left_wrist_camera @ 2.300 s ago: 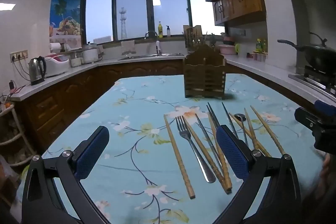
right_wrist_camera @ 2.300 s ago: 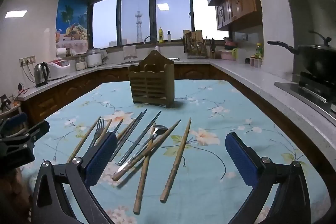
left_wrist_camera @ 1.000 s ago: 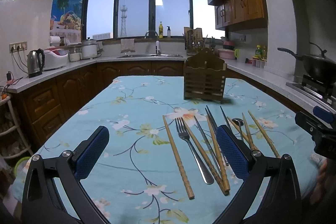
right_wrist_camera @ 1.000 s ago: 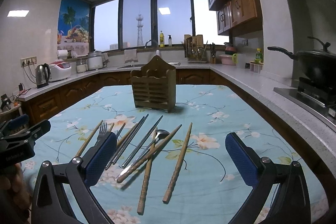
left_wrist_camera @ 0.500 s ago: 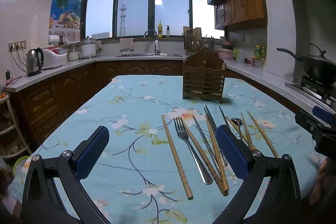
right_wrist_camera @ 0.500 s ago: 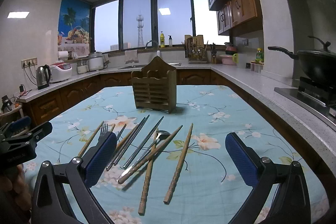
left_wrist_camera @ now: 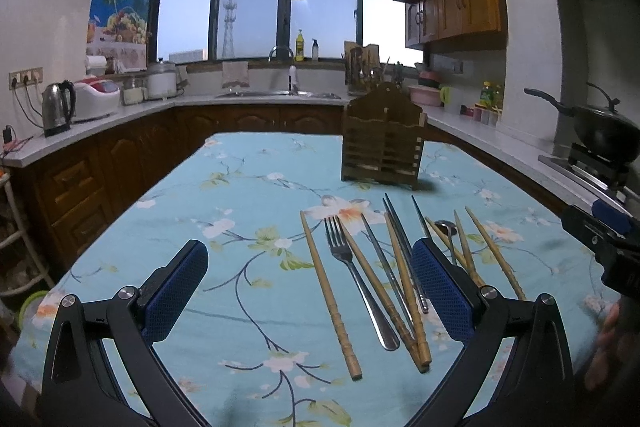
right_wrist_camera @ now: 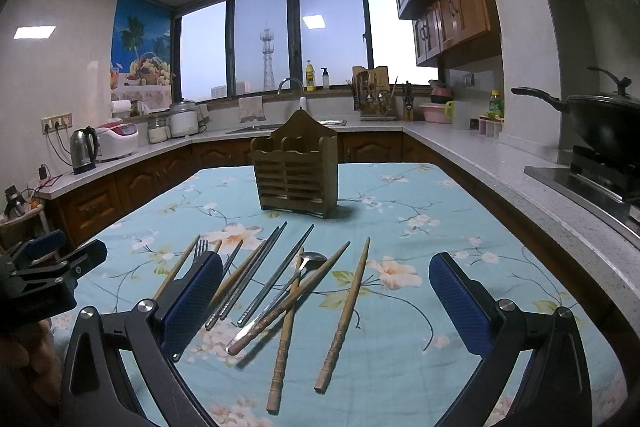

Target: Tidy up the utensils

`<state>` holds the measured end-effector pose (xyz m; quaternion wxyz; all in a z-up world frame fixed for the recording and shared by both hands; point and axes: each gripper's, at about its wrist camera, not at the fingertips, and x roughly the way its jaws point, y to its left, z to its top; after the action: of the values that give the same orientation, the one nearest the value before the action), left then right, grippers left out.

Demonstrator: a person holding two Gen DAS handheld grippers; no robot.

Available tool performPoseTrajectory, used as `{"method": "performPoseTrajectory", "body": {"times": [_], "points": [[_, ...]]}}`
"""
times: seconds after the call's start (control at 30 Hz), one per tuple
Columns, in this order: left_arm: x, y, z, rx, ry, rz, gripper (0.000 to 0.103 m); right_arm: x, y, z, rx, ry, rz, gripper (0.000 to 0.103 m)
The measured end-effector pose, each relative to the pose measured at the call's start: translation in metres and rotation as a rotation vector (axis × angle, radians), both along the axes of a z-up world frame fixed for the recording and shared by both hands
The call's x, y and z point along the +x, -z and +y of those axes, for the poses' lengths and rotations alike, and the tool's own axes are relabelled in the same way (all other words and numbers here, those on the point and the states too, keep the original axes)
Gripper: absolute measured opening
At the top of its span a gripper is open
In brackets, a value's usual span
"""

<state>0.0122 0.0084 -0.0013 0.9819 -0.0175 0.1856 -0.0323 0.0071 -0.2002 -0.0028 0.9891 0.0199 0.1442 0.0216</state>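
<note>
Nothing on the counter [left_wrist_camera: 240, 187] has shifted; both views only drifted slightly. Left gripper [left_wrist_camera: 308, 283] and right gripper [right_wrist_camera: 326, 297] stay spread wide, empty. Chopsticks [right_wrist_camera: 344, 319], fork [left_wrist_camera: 356, 279] and spoon [right_wrist_camera: 312, 259] lie between their fingers, the wooden holder [right_wrist_camera: 296, 171] beyond.

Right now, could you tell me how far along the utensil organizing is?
Nothing looks done: the wooden holder shows no utensils sticking out of it. Nothing is in hand: the left gripper and right gripper are both open and hold nothing. Everything is left: the fork, spoon, wooden chopsticks and metal chopsticks lie on the tablecloth.
</note>
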Motion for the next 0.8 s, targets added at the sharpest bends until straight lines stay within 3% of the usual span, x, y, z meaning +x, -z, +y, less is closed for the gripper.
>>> {"method": "performPoseTrajectory", "body": {"times": [0.3,0.7,0.8], "points": [[0.019,-0.004,0.009,-0.035,0.027,0.073,0.103,0.01,-0.01,-0.003,0.037,-0.02,0.025,0.103],[0.066,-0.005,0.022,-0.065,0.026,0.222,0.103,0.06,-0.014,-0.014,0.142,-0.05,0.183,0.103],[0.084,-0.003,0.024,-0.073,0.033,0.271,0.096,0.077,-0.015,-0.018,0.171,-0.059,0.225,0.099]]}}
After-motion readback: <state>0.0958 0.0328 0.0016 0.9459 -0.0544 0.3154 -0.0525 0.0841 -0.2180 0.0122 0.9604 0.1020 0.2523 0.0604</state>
